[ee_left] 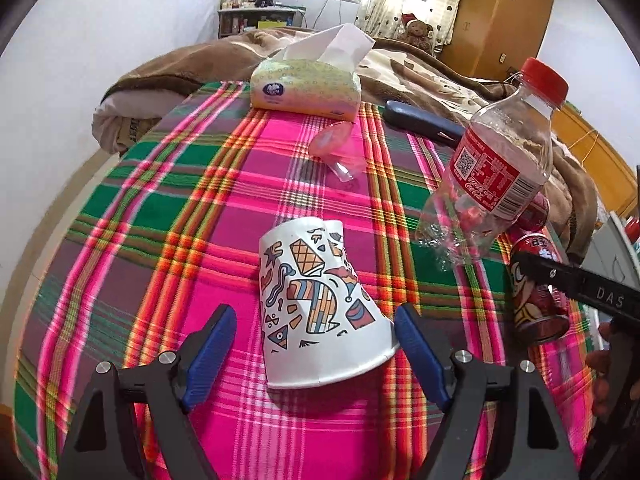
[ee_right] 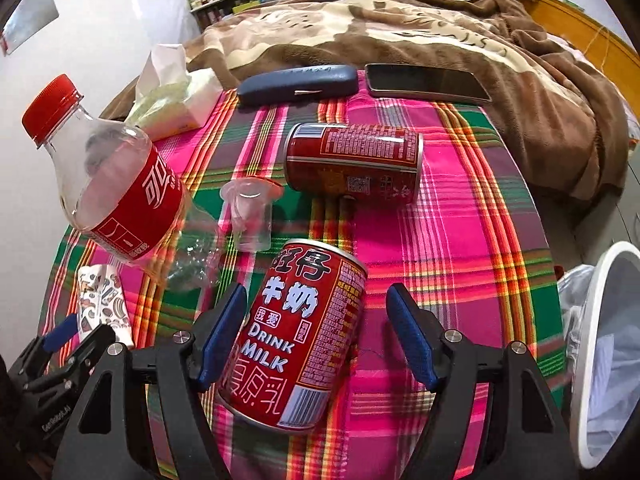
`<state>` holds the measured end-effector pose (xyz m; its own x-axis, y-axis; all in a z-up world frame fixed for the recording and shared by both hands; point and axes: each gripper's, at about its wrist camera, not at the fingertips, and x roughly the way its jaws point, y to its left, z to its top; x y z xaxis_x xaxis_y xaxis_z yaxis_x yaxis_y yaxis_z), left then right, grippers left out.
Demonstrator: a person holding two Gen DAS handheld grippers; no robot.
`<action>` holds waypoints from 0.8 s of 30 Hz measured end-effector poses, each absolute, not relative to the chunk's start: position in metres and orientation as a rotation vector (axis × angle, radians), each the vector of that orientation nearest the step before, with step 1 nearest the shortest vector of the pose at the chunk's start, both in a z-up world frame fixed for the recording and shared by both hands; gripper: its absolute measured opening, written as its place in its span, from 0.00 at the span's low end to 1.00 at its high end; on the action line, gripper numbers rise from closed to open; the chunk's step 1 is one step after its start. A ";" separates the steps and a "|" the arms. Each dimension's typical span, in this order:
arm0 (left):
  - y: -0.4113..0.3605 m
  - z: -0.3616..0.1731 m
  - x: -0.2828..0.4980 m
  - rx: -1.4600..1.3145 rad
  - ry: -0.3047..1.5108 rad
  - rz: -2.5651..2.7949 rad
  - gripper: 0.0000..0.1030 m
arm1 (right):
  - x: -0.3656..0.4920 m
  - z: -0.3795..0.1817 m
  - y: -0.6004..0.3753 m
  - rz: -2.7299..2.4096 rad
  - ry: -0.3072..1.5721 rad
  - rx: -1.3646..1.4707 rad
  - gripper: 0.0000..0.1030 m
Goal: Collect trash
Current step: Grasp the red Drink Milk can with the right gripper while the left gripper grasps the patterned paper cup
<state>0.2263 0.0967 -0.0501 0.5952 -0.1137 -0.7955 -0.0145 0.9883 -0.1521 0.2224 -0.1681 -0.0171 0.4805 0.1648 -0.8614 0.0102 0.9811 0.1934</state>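
Note:
A patterned paper cup lies on its side on the plaid cloth, between the open fingers of my left gripper; it also shows in the right wrist view. My right gripper is open around a red milk can lying tilted on the cloth; its left pad looks to touch the can. A second red can lies on its side farther back. An empty Coca-Cola bottle with a red cap leans beside them. A small clear plastic cup lies in the middle.
A tissue pack, a dark glasses case and a phone sit at the table's far edge by a brown blanket. A white bin with a liner stands at the right, below the table edge.

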 end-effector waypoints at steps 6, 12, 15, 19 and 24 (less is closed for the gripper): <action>0.101 -0.051 0.225 -0.173 0.943 -0.072 0.79 | 0.213 -0.025 -0.166 0.075 1.054 0.152 0.72; 0.105 -0.051 0.230 -0.188 0.944 -0.056 0.79 | 0.216 -0.029 -0.167 0.041 1.038 0.118 0.72; 0.104 -0.053 0.233 -0.193 0.950 -0.043 0.80 | 0.215 -0.033 -0.168 0.046 1.038 0.121 0.72; 0.100 -0.056 0.238 -0.176 0.956 -0.023 0.80 | 0.214 -0.033 -0.169 0.042 1.027 0.118 0.72; 0.099 -0.057 0.238 -0.166 0.948 -0.013 0.79 | 0.212 -0.032 -0.167 0.053 1.011 0.104 0.62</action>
<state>0.2377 0.0993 -0.0566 0.5844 -0.0836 -0.8072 -0.0615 0.9873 -0.1468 0.2124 -0.1674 -0.0322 0.5300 0.0926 -0.8429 0.0034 0.9938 0.1113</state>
